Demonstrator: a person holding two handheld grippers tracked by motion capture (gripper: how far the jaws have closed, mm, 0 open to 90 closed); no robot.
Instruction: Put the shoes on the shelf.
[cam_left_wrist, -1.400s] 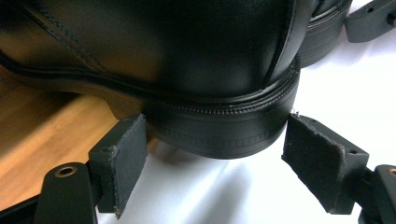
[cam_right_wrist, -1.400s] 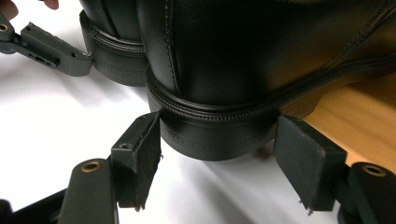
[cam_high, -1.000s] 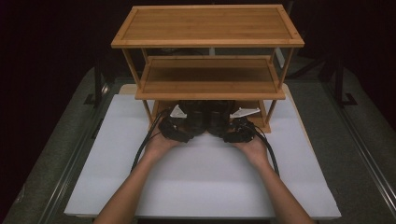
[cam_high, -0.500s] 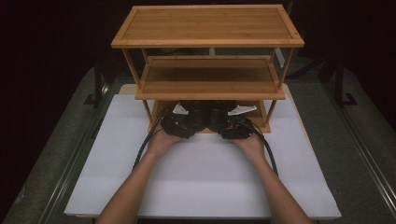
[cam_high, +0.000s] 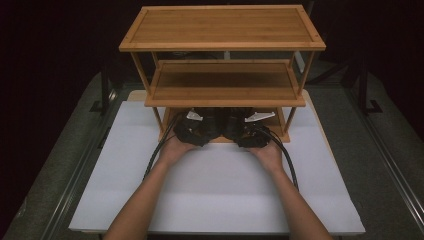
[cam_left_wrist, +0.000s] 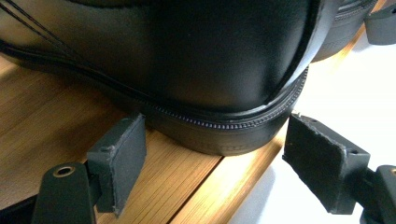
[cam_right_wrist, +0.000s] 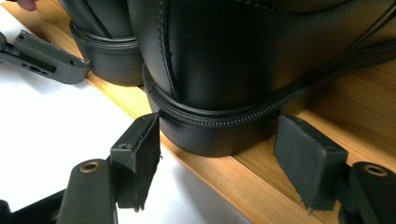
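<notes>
Two black leather shoes stand side by side, heels toward me, on the bottom board of a bamboo rack (cam_high: 222, 25). In the left gripper view my left gripper (cam_left_wrist: 219, 163) is open, its pads on either side of the left shoe's heel (cam_left_wrist: 210, 70) at sole height. My right gripper (cam_right_wrist: 219, 163) is open the same way around the right shoe's heel (cam_right_wrist: 224, 70). From above, the left gripper (cam_high: 192, 131) and right gripper (cam_high: 247, 132) sit close together at the rack's front edge. The shoes (cam_high: 220, 117) are mostly hidden under the middle shelf.
The rack stands on a white board (cam_high: 220, 195) laid over a grey table. Its middle shelf (cam_high: 225, 82) hangs low above the grippers, and its front posts (cam_high: 157, 120) flank them. The neighbouring shoe (cam_right_wrist: 107, 42) and the left gripper's jaw (cam_right_wrist: 42, 56) lie just beside my right gripper.
Both hands have pushed the grippers a little forward, deeper under the middle shelf and closer to the shoe heels. The shoes have not moved.
</notes>
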